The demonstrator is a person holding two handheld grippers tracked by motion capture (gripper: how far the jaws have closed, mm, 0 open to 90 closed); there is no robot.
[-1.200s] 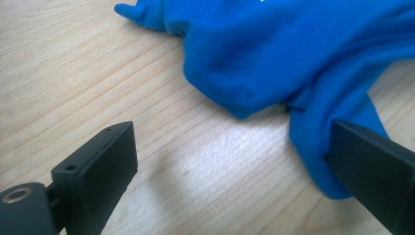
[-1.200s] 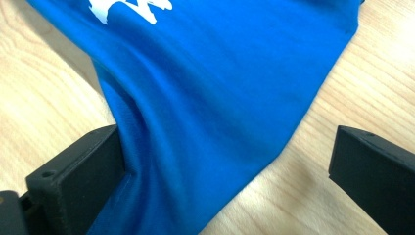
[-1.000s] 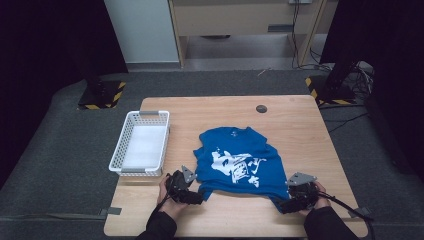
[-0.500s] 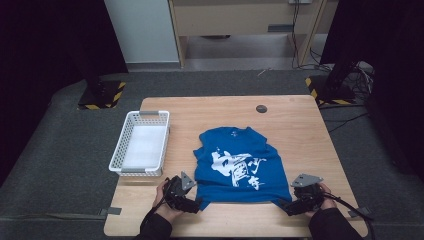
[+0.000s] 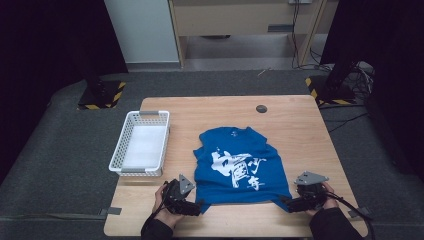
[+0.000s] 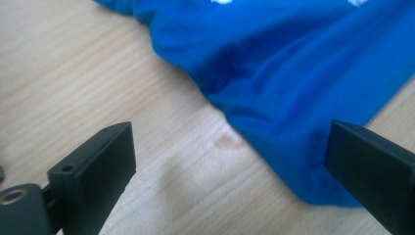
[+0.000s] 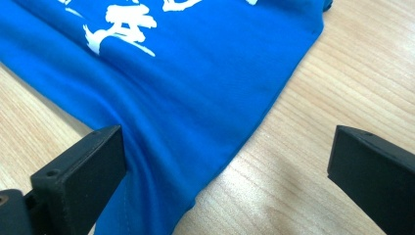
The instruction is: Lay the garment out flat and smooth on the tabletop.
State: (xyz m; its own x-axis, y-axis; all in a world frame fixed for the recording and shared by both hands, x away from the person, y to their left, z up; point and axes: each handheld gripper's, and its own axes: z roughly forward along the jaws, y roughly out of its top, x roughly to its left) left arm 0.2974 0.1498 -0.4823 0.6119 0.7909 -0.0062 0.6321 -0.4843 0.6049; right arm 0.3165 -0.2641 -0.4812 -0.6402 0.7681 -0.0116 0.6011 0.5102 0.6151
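Note:
A blue T-shirt with a white print lies spread flat on the wooden table, its hem toward the near edge. My left gripper sits at the hem's left corner and my right gripper at its right corner. In the left gripper view the left gripper is open, and the shirt's corner lies on the wood between the jaws, close to the right one. In the right gripper view the right gripper is open too, and the shirt's edge runs between its jaws, nearer the left one.
A white plastic basket stands on the table's left side, beside the shirt. A small black round disc sits in the tabletop near the far edge. Dark floor surrounds the table, and striped stand bases lie beyond it.
Both hands have drawn back toward the near edge with the hem corners. The shirt, bunched a second ago, now lies stretched out and flatter.

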